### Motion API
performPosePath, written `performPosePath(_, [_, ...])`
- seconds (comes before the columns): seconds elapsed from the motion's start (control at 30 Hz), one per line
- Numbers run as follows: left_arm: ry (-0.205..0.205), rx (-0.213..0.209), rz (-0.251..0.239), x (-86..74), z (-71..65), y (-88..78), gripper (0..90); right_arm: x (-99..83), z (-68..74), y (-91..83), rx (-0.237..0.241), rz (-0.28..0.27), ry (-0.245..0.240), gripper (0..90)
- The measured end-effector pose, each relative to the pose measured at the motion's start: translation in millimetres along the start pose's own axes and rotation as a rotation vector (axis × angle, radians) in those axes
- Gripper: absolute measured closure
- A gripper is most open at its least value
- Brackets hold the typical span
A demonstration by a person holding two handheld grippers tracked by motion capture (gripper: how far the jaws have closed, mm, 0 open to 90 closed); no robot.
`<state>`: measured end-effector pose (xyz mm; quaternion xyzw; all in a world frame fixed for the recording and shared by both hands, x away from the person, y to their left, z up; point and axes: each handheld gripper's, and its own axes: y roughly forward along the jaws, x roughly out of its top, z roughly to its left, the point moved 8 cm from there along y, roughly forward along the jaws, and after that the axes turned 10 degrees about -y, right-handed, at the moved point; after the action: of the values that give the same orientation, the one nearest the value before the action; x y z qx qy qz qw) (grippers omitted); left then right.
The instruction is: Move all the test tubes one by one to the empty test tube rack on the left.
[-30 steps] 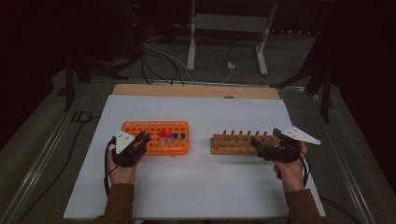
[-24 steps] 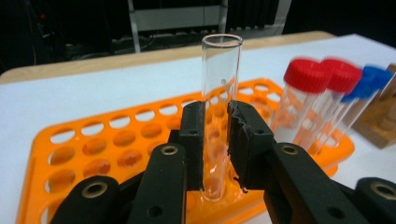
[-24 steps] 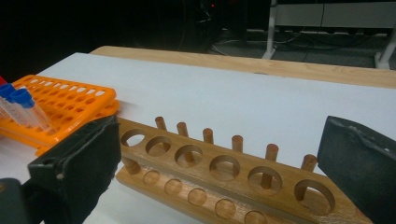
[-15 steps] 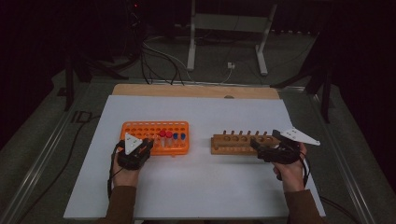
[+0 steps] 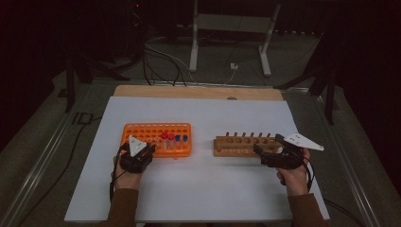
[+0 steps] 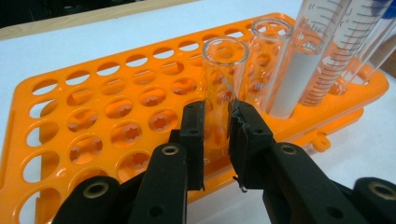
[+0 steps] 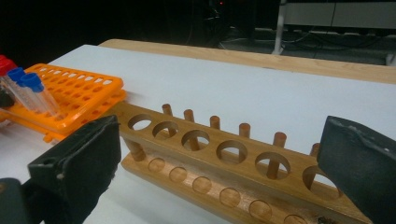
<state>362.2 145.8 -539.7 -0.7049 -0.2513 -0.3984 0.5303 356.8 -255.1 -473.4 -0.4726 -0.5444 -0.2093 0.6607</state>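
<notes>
The tall tubes (image 6: 327, 51) are cut off by the top edge in the left gripper view; the wooden rack's (image 7: 224, 163) right end is hidden behind a jaw in the right gripper view.

White table top (image 5: 203, 189) with a bare wooden strip (image 5: 198, 91) along the far edge. Orange tube rack (image 5: 151, 130) lying flat on the left half, wooden tube rack (image 5: 236, 146) on the right half, well apart from it. Both set in the near part of the surface.
</notes>
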Motion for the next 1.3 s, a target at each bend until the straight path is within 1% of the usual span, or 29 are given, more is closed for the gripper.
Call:
performPosePath(0.07, [-0.006,-0.002,0.001,-0.1,0.1,-0.2,76.9,-0.2,0.7,-0.4,0.002,-0.004,-0.007,0.0])
performPosePath(0.13, [-0.028,-0.007,0.0,-0.2,-0.1,-0.7,75.7,0.0,1.2,-1.6,0.002,-0.007,-0.002,0.0])
performPosePath(0.17, [-0.033,-0.012,0.002,-0.4,-0.5,-1.3,72.6,0.2,1.2,-2.3,0.003,-0.014,-0.003,0.0])
performPosePath(0.23, [-0.024,-0.003,0.009,-1.4,0.3,-3.6,66.9,-0.1,0.5,-3.5,0.003,-0.022,-0.003,0.0])
performPosePath(0.3, [-0.045,-0.009,-0.005,0.3,2.9,-7.9,62.2,-1.2,0.0,-4.3,0.002,-0.026,0.002,0.0])
performPosePath(0.4, [-0.075,-0.029,-0.055,8.5,6.5,-19.6,55.4,-1.2,1.1,-5.7,0.006,-0.034,-0.011,0.0])
performPosePath(0.47, [-0.097,-0.061,-0.09,14.5,7.9,-28.7,49.4,-0.5,2.8,-6.9,0.011,-0.043,-0.011,0.0])
performPosePath(0.6, [-0.11,-0.111,-0.155,24.1,9.5,-45.4,39.0,-0.9,4.2,-7.6,0.016,-0.057,-0.02,0.0])
performPosePath(0.73, [-0.111,-0.129,-0.206,29.4,11.8,-59.3,31.5,-0.9,6.2,-8.6,0.023,-0.066,-0.028,0.0])
performPosePath(0.77, [-0.111,-0.132,-0.213,30.1,12.3,-62.0,29.6,-0.9,6.7,-8.7,0.024,-0.069,-0.031,0.0])
performPosePath(0.83, [-0.108,-0.121,-0.228,31.5,13.4,-66.5,26.4,-0.7,8.0,-9.2,0.029,-0.076,-0.035,0.0])
performPosePath(0.9, [-0.109,-0.11,-0.235,33.5,14.9,-69.9,19.7,-0.7,8.9,-9.3,0.033,-0.081,-0.042,0.0])
performPosePath(0.93, [-0.111,-0.111,-0.237,34.3,15.4,-71.5,17.1,-0.6,9.4,-9.6,0.037,-0.086,-0.043,0.0])
performPosePath(1.0, [-0.111,-0.111,-0.243,35.5,16.5,-74.1,15.0,-0.7,10.0,-10.2,0.043,-0.093,-0.049,0.0])
performPosePath(1.13, [-0.116,-0.109,-0.255,35.8,19.7,-77.8,7.7,-0.1,10.2,-11.9,0.049,-0.11,-0.054,0.0])
performPosePath(1.2, [-0.121,-0.108,-0.266,36.5,21.4,-79.9,4.2,0.1,9.6,-13.3,0.049,-0.118,-0.05,0.0])
performPosePath(1.3, [-0.122,-0.101,-0.291,38.4,24.9,-83.8,2.3,-0.1,9.2,-15.4,0.053,-0.135,-0.054,0.0])
